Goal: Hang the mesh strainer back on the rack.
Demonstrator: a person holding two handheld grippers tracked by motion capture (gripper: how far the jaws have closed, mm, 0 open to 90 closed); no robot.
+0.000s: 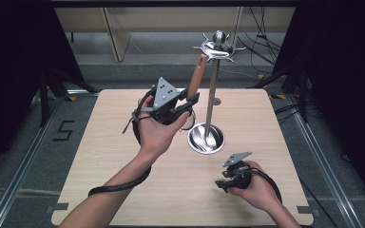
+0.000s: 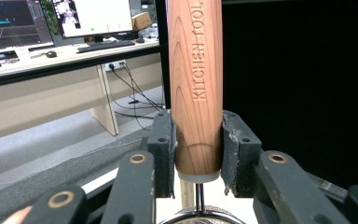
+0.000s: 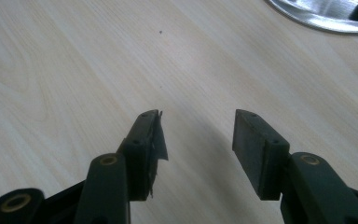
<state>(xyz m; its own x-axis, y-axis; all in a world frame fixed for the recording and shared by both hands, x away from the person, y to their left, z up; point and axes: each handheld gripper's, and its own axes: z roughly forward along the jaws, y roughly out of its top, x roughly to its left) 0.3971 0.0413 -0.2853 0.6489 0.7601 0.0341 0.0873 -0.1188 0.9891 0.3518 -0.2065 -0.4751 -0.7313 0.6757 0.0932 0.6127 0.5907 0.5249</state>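
A kitchen tool with a wooden handle (image 1: 196, 76) stands nearly upright in my left gripper (image 1: 192, 101), which is shut on the handle's lower end. In the left gripper view the handle (image 2: 196, 79) reads "KITCHEN TOOL" and sits clamped between both pads (image 2: 164, 151). Its top reaches up beside the hooked head (image 1: 217, 47) of a steel utensil stand (image 1: 212, 90). The stand's round base (image 1: 206, 137) rests on the table, right of my left hand. My right gripper (image 1: 220, 184) lies low over the table near the front right, open and empty (image 3: 196, 135).
The light wooden table (image 1: 123, 166) has bare surface at left and front. The steel base's rim (image 3: 326, 16) shows at the top of the right gripper view. Beyond the table are a desk with monitors (image 2: 51, 21), cables on the floor and dark curtains at both sides.
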